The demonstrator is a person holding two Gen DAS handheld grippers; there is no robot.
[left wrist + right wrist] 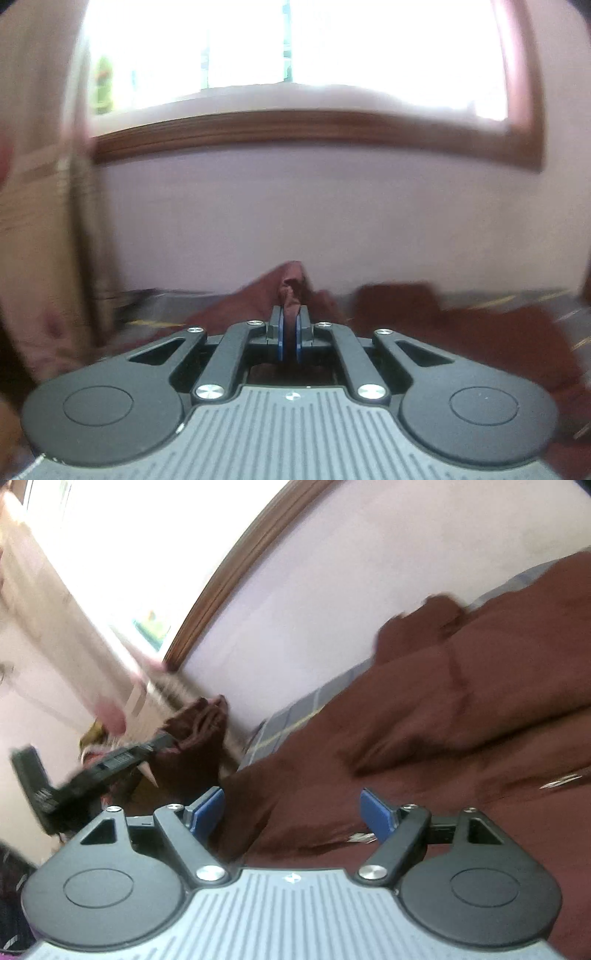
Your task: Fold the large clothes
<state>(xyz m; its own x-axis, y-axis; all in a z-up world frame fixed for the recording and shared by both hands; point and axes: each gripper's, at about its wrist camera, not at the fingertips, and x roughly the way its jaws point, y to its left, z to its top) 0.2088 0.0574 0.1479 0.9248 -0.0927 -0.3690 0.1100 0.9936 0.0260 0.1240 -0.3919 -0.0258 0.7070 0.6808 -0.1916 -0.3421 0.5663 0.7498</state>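
Taking the maroon garment [424,716] as the landmark and reading from its left end: the left gripper [290,325] has its blue pads pressed together on a bunched corner of the cloth, which pokes up between them and stands raised above the rest. In the right wrist view the same gripper shows at the far left, with that clump of fabric hanging from its tip, near the pale wall [295,206] and below the wooden window frame [295,125]. From that pinched corner the garment runs rightward across the checked bedspread [295,716], lying in loose ridges and folds; its long axis seems to stretch from the lifted left corner toward the right of the bed, though blur hides the true outline and I cannot tell which end is the collar or hem. The right gripper [293,812] has its pads spread wide with nothing pinched, hanging just over the near part of the cloth, which lies straight ahead of and beneath it. So the right hand is the nearer one to the free bulk, and the next move likely needs it to close on a matching edge.
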